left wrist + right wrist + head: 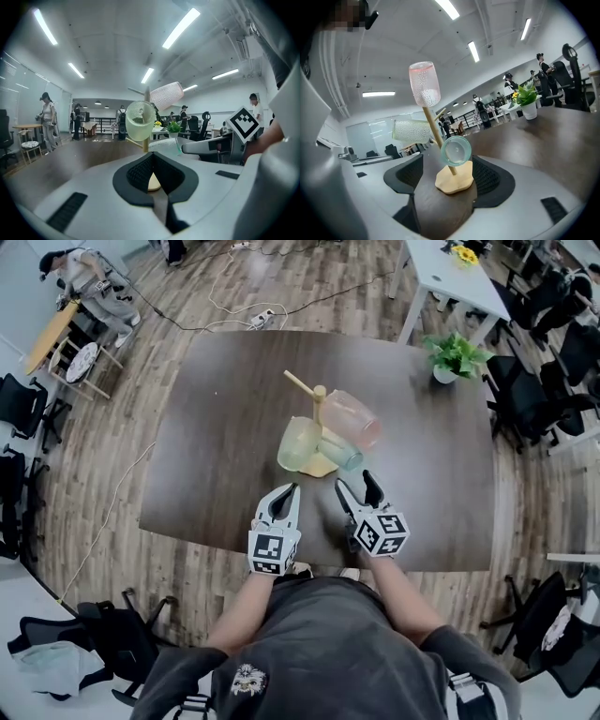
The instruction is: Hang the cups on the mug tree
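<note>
A wooden mug tree (pixel 319 399) stands mid-table on a pale base (pixel 320 466). Three cups hang on its pegs: a yellow-green cup (pixel 299 443) on the left, a pink cup (pixel 352 418) on the right, and a small teal cup (pixel 340 453) low at the front. One upper peg (pixel 300 382) is bare. My left gripper (pixel 289 491) rests near the table's front edge, shut and holding nothing. My right gripper (pixel 358 487) is beside it, open and empty, with the tree's base (pixel 453 182) and the teal cup (pixel 456 151) seen beyond its gap.
A potted plant (pixel 455 357) stands at the dark table's (pixel 216 427) far right corner. Office chairs (pixel 534 399) crowd the right side. A white table (pixel 450 277) lies beyond, and a cable with a power strip (pixel 261 317) runs over the floor.
</note>
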### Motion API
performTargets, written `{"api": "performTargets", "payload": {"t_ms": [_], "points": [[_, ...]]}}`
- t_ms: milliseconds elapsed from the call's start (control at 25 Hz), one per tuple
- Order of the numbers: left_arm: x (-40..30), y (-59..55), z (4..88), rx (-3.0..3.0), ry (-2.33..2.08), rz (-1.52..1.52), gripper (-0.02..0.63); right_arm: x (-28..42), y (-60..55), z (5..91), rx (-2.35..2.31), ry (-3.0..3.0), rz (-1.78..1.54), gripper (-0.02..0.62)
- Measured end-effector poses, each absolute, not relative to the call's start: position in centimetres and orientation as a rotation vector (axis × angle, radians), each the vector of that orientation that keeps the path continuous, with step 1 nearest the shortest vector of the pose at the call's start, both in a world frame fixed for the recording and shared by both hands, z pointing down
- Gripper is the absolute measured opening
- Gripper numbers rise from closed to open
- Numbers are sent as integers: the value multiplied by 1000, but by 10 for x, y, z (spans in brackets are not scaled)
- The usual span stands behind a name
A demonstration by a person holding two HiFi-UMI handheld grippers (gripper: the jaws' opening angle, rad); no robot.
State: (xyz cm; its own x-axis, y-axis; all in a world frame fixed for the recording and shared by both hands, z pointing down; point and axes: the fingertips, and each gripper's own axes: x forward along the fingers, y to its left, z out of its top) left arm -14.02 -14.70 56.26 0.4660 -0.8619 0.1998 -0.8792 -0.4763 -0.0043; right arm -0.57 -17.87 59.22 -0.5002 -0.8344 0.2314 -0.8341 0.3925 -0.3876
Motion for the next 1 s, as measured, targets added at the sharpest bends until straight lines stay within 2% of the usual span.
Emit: {"api": "performTargets", "payload": {"t_ms": [120,240,480,560,800,1000], "points": [[-130,-138,556,2625,-1545,242,8,-2,-164,581,-1552,2688,-642,341],[-120,-126,549,2637,-1540,215,8,5,-148,571,-1574,2738,-550,291],[-102,-115,527,2661,-1556,145,8,31,-122,556,-1665,2767,-417,116],[-93,-109,521,2672,-1552,131,8,41,-113,550,-1693,2769,-378,78],[-75,-94,509,2682,-1551,108,8,72,-94,528,-1789,2734,-259,29],[-52,-79,503,2709,-1540,108,8,80,-80,509,-1781,2764,-104,25]]}}
